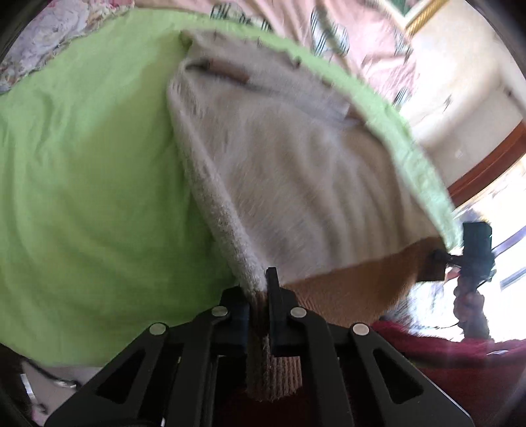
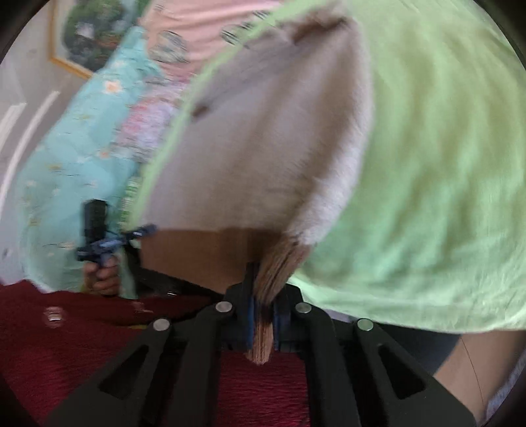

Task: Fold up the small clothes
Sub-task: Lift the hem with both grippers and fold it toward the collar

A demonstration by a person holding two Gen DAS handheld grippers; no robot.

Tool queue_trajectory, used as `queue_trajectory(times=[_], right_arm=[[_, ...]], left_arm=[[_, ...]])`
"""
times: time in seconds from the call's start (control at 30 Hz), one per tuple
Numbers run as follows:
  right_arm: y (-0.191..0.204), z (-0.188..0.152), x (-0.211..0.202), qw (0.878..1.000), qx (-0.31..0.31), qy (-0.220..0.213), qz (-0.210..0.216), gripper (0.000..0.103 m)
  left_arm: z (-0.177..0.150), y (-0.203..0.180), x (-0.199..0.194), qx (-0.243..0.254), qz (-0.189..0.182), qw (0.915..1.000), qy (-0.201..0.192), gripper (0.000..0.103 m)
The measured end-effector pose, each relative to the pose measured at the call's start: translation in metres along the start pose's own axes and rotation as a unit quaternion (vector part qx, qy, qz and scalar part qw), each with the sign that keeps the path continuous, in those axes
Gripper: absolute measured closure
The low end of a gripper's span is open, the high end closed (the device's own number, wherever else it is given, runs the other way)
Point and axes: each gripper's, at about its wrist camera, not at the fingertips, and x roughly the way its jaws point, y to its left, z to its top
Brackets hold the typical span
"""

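Note:
A small knit garment (image 1: 289, 170), cream with a tan ribbed hem (image 1: 355, 282), hangs stretched over a green sheet (image 1: 82, 184). My left gripper (image 1: 261, 295) is shut on one hem corner. My right gripper (image 2: 263, 295) is shut on the other hem corner (image 2: 279, 259). The garment (image 2: 263, 131) is lifted at the hem and its far end rests on the green sheet (image 2: 443, 164). Each gripper shows in the other's view: the right gripper (image 1: 473, 253) at the right edge, the left gripper (image 2: 98, 236) at the left. Both views are motion-blurred.
A dark red cloth (image 2: 65, 345) lies below the grippers. A pink patterned bedcover (image 1: 328, 29) and a floral quilt (image 1: 49, 39) lie beyond the green sheet. A light blue floral blanket (image 2: 82, 147) is at the left. A framed picture (image 2: 88, 33) hangs on the wall.

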Motion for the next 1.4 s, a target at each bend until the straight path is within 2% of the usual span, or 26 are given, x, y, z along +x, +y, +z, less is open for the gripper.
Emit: queue_trajectory(times=[0.1,0.23,0.43,0.53,0.6,0.73,1.07,1.23,1.4], right_arm=[[0.018,0.022,-0.028,0.997,-0.014,-0.05,0.057,0.094],[0.026,0.059,-0.045,0.99,-0.022,-0.109,0.081,0.094],[0.013,0.124,-0.033,0.983,-0.017,-0.173,0.055,0.094],[0.009,0.154,-0.02,0.982,-0.018,-0.184,0.033,0.094],[0.008,0.177,-0.006,0.982,-0.022,-0.188,0.003,0.094],[-0.002,0.214,0.006,0.979,-0.021,-0.2,-0.024,0.094],[-0.026,0.285,0.016,0.973,0.004,-0.232,-0.008,0.094],[-0.057,0.322,0.049,0.975,0.027,-0.215,-0.038,0.094],[-0.086,0.345,0.083,0.978,0.05,-0.187,-0.076,0.094]], left_arm=[[0.016,-0.001,-0.025,-0.015,-0.038,0.9979,-0.05,0.098],[0.053,-0.001,-0.044,-0.012,-0.049,0.9925,-0.111,0.098],[0.119,0.0,-0.031,-0.011,-0.024,0.9862,-0.163,0.098],[0.15,0.003,-0.018,-0.014,-0.017,0.9838,-0.178,0.098],[0.167,0.005,-0.01,-0.014,-0.015,0.9832,-0.182,0.098],[0.206,0.005,0.009,-0.006,-0.006,0.9818,-0.19,0.098],[0.29,0.016,0.036,-0.028,0.0,0.9778,-0.208,0.097],[0.324,0.046,0.084,-0.063,0.02,0.9815,-0.18,0.097],[0.343,0.073,0.135,-0.072,0.053,0.9843,-0.152,0.097]])
